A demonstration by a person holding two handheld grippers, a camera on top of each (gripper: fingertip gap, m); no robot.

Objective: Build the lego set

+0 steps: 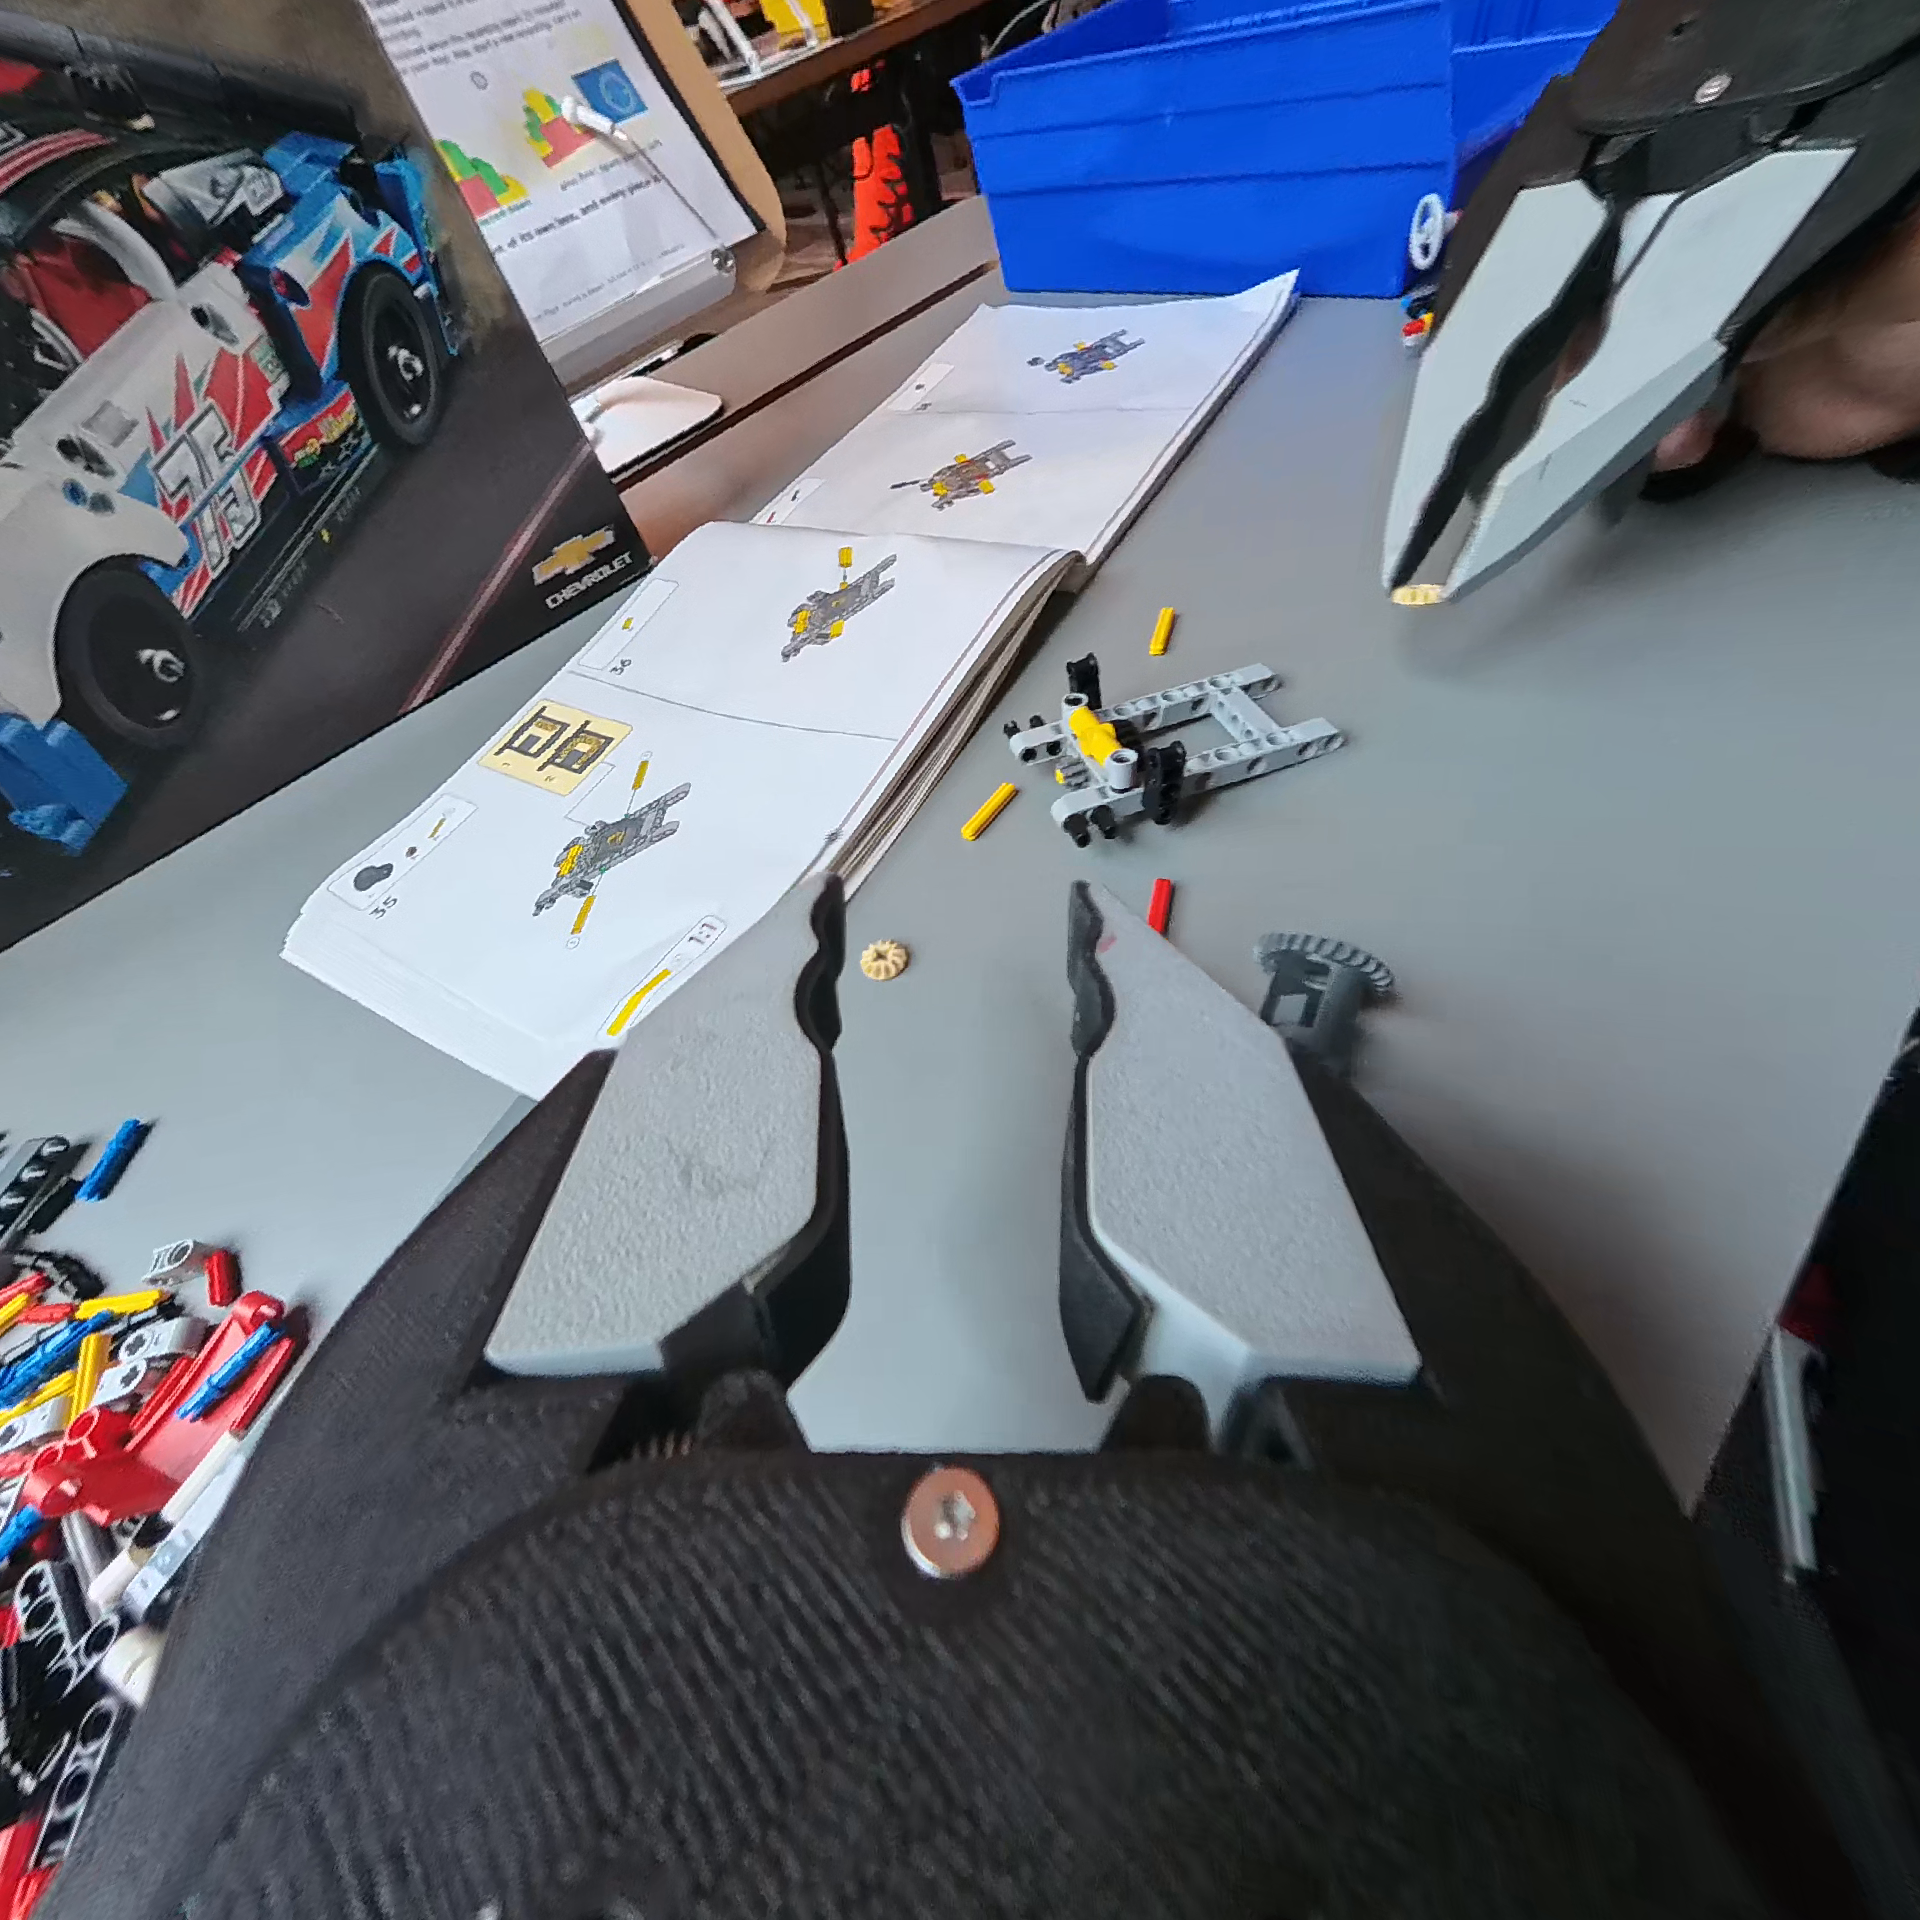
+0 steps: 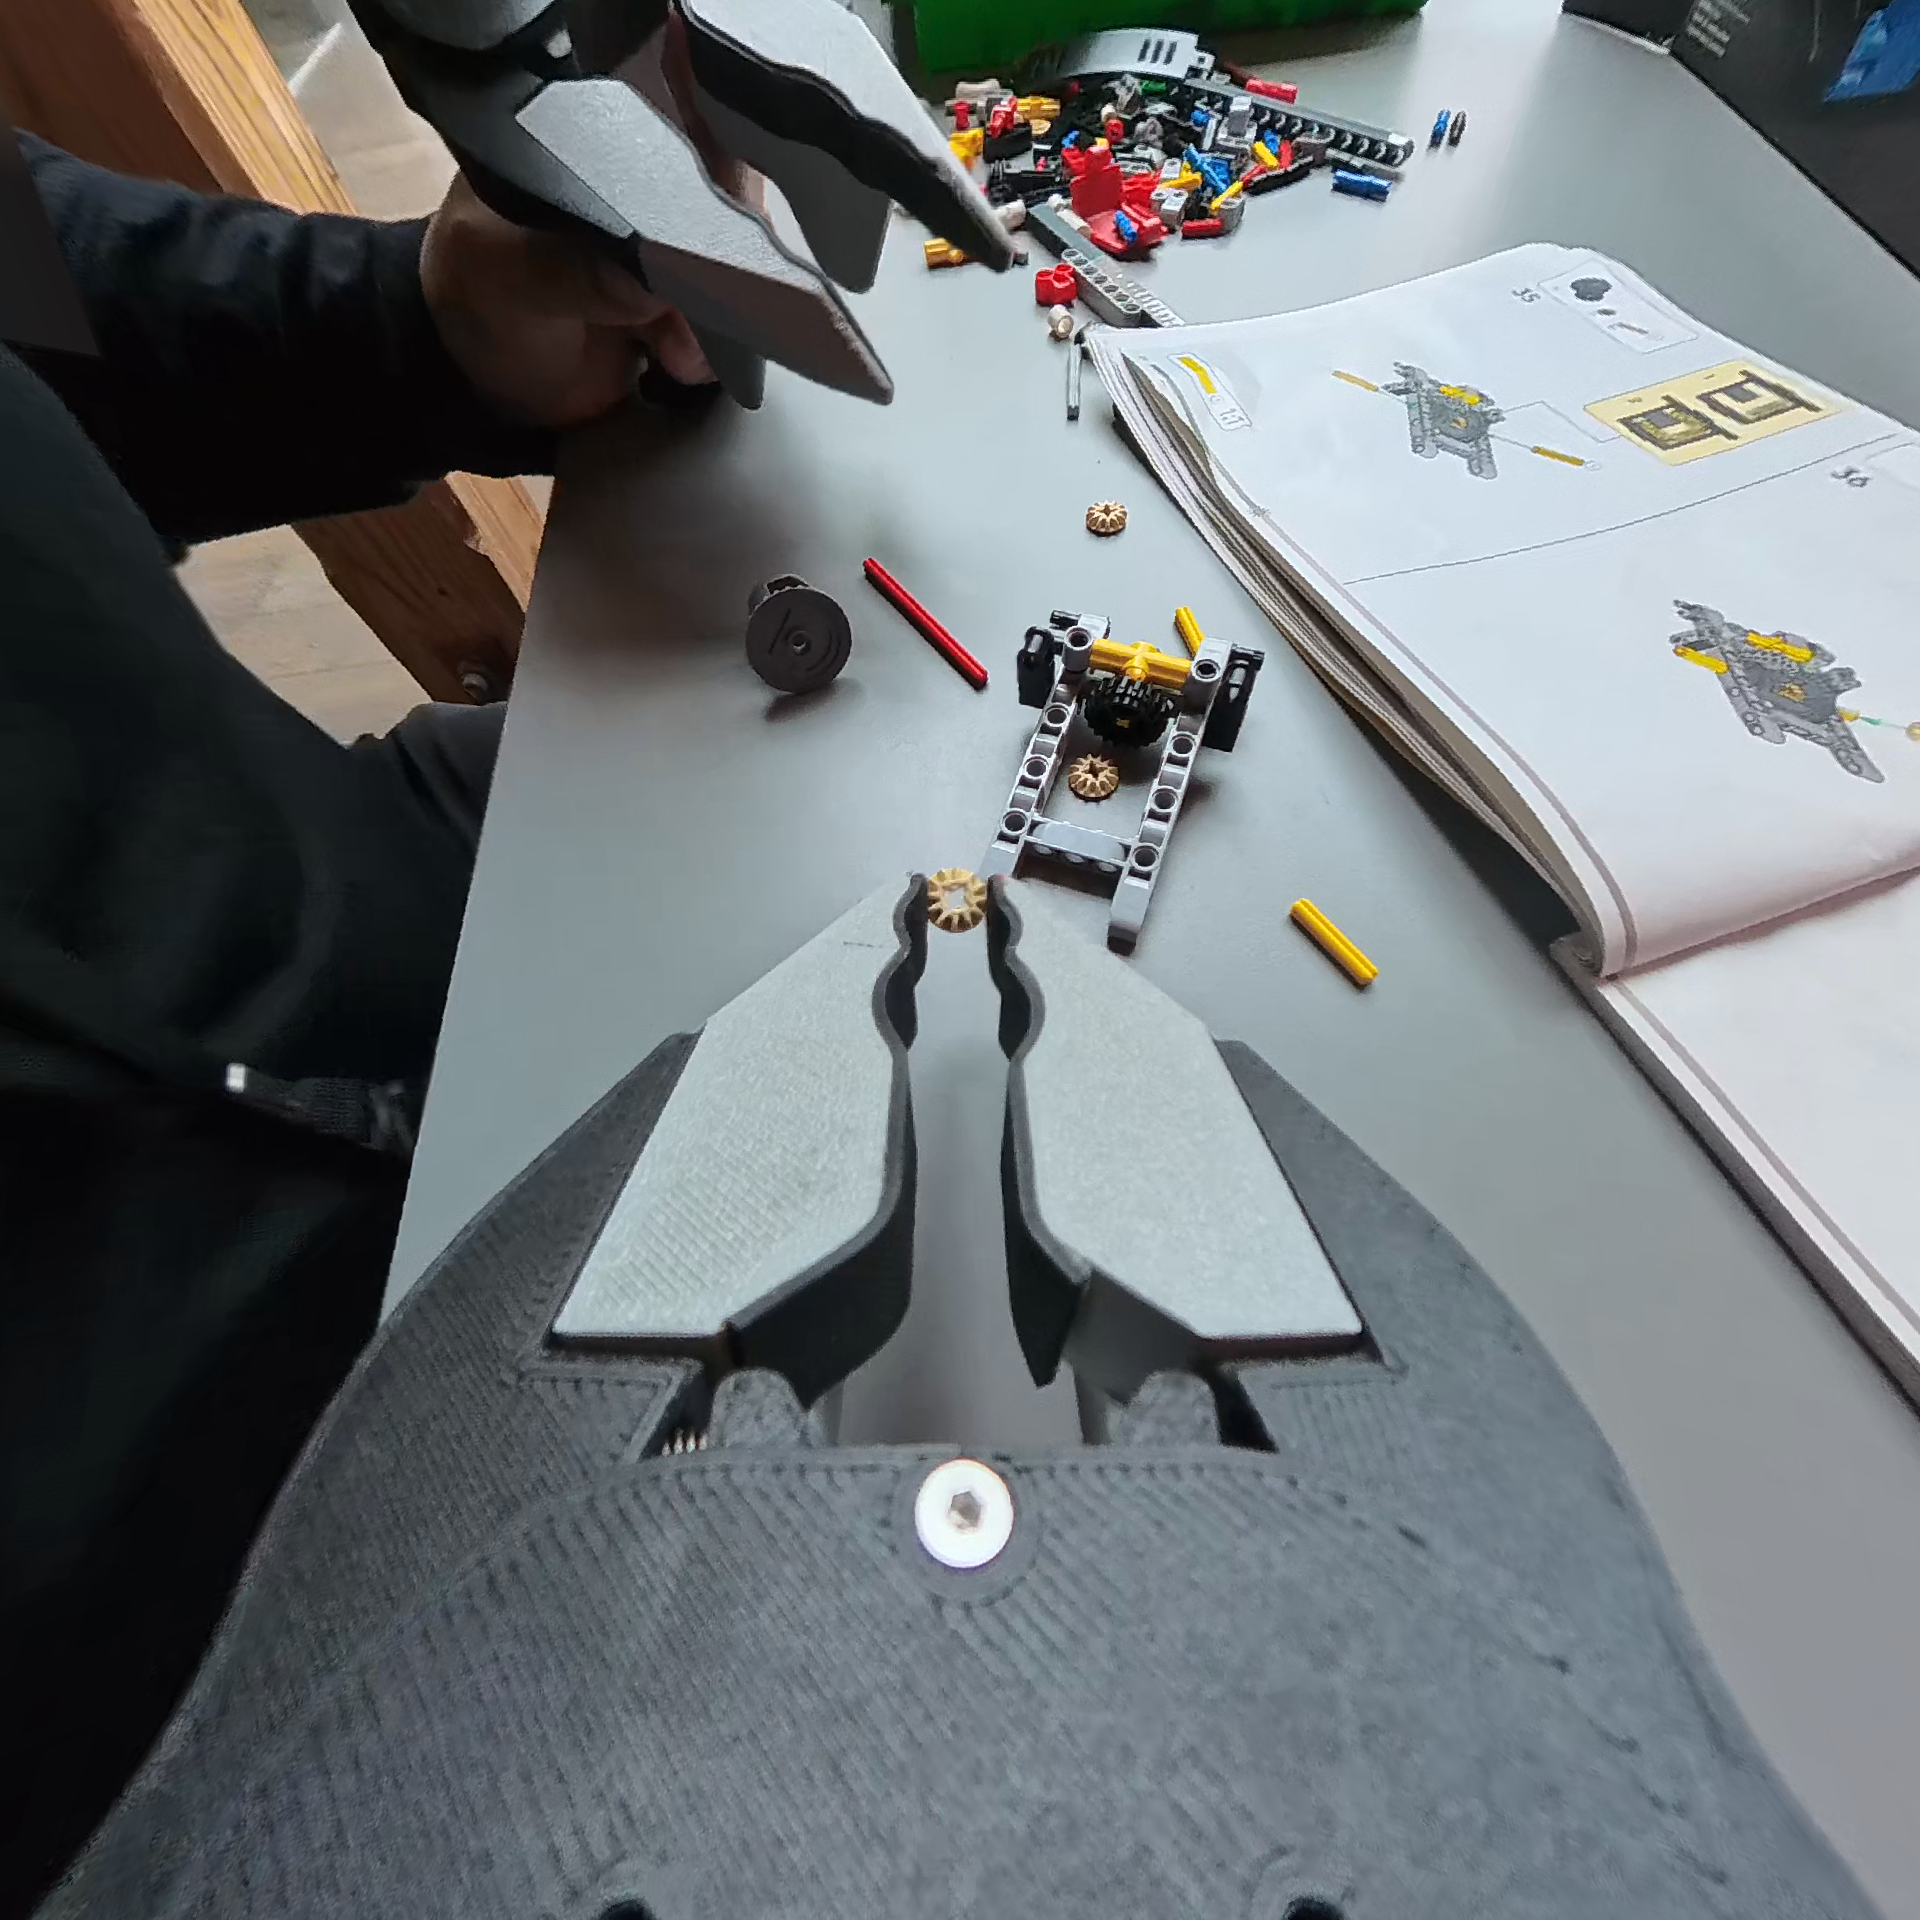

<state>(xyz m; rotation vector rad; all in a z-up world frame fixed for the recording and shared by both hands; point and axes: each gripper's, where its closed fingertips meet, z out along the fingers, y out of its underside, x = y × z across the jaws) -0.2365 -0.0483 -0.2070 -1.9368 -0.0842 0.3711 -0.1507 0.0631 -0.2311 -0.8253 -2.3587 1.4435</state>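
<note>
Right gripper [image 2: 956, 899]: jaws drawn narrow, pinching a tan gear [image 2: 956, 900] at the fingertips, held just short of the near end of the grey frame assembly [image 2: 1117, 769]. Seen from the left wrist view, that gripper [image 1: 1439, 582] hangs at 2 o'clock, the gear [image 1: 1415, 594] at its tip, above bare table.

Left gripper [image 1: 951, 904]: jaws wide apart, nothing between them, over the grey table [image 1: 1558, 883].

Frame assembly [image 1: 1164, 743] lies flat at 12 o'clock of the left gripper, apart from it. A second tan gear [image 2: 1092, 776] lies inside the frame's opening; a third [image 1: 886, 958] lies loose just beside the left finger's tip.

Edges: open instruction booklet [image 1: 727, 727] bounds the work area at 10 o'clock in the left view; its page edge is near the frame. Dark grey differential part [image 1: 1320, 982] and red axle [image 2: 925, 621] lie near the table's edge on the person's side. Yellow axles [image 1: 987, 810] lie loose by the frame. Loose parts pile [image 2: 1143, 156] sits well apart, at 12 o'clock in the right view.
</note>
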